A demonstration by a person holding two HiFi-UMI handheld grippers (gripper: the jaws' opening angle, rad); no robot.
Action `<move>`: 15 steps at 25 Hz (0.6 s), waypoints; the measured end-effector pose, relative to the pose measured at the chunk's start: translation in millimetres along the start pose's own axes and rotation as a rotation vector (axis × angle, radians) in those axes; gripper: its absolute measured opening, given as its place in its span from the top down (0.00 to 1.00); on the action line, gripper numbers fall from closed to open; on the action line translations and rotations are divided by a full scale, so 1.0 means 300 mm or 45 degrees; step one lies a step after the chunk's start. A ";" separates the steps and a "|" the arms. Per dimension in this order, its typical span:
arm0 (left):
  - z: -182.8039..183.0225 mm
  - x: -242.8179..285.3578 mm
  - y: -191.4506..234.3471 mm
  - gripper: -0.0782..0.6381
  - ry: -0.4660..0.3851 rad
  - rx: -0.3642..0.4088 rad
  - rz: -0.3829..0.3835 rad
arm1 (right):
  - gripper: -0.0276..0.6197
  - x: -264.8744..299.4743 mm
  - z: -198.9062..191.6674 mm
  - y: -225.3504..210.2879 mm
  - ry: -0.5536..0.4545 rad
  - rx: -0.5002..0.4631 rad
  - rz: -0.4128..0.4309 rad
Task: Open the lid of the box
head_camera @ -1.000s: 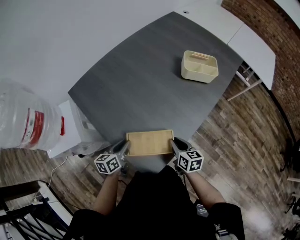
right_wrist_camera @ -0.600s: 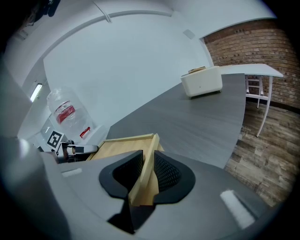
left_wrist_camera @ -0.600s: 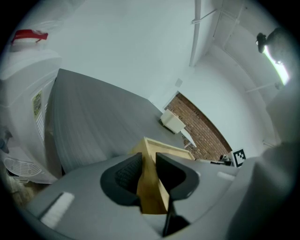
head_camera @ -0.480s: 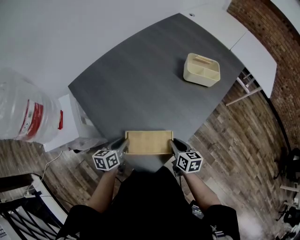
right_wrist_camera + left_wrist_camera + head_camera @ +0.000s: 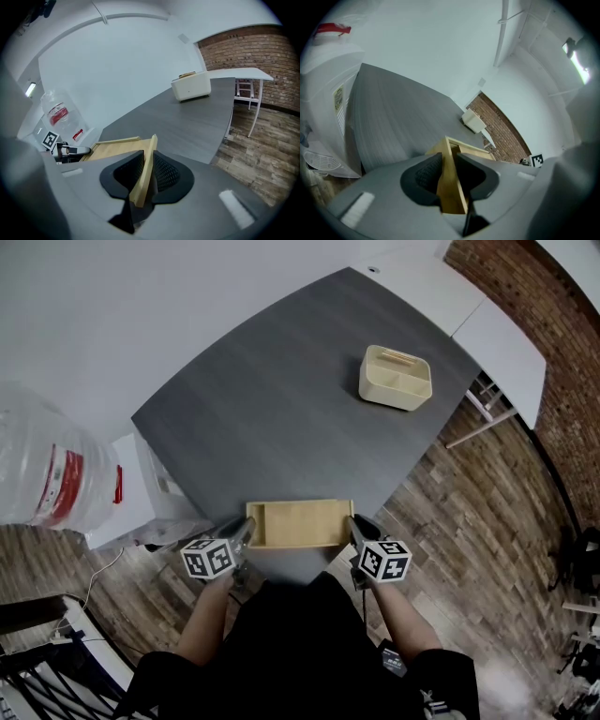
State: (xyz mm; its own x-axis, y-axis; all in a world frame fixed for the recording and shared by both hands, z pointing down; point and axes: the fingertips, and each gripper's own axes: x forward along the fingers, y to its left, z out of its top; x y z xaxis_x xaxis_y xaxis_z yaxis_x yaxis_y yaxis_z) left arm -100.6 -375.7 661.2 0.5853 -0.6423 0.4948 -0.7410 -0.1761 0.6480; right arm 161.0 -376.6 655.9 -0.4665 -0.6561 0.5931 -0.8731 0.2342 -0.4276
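The person wears a black short-sleeved top (image 5: 300, 648). The left tool (image 5: 247, 531) and right tool (image 5: 355, 527) are grey, each with a white cube (image 5: 208, 559) bearing black square markers and 2 dark textured pads (image 5: 165, 172). Possibly a small device (image 5: 392, 662) is clipped at the waist.

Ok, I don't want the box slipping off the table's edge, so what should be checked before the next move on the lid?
1. Left gripper clamped on the box's left end wall: ok.
2. Right gripper on the lid's right end: ok; its jaws are closing with the wood between them.
3. Gap open at the lid's left end: ok.
4. Box fully supported on the table: cannot tell; it sits at the near edge.
5. Space right of the box free: ok; the cream caddy stands far off.
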 end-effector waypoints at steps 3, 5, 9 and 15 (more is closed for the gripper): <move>0.001 -0.001 0.002 0.76 -0.002 -0.001 0.009 | 0.86 -0.007 0.004 -0.015 -0.010 0.006 -0.021; -0.001 -0.001 0.004 0.76 0.003 -0.003 0.013 | 0.86 -0.013 0.003 -0.026 -0.014 0.001 -0.031; -0.002 0.005 0.004 0.77 0.025 0.040 0.028 | 0.86 -0.019 0.008 -0.044 -0.017 -0.047 -0.062; 0.000 0.009 0.007 0.77 0.036 0.070 0.052 | 0.87 -0.035 0.015 -0.078 -0.029 -0.040 -0.089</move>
State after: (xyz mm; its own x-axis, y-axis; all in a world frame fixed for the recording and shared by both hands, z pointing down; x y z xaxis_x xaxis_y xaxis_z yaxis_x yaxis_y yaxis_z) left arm -100.5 -377.6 663.8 0.5625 -0.6287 0.5370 -0.7811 -0.1910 0.5945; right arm 186.8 -378.5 656.6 -0.4014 -0.6876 0.6050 -0.9075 0.2094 -0.3641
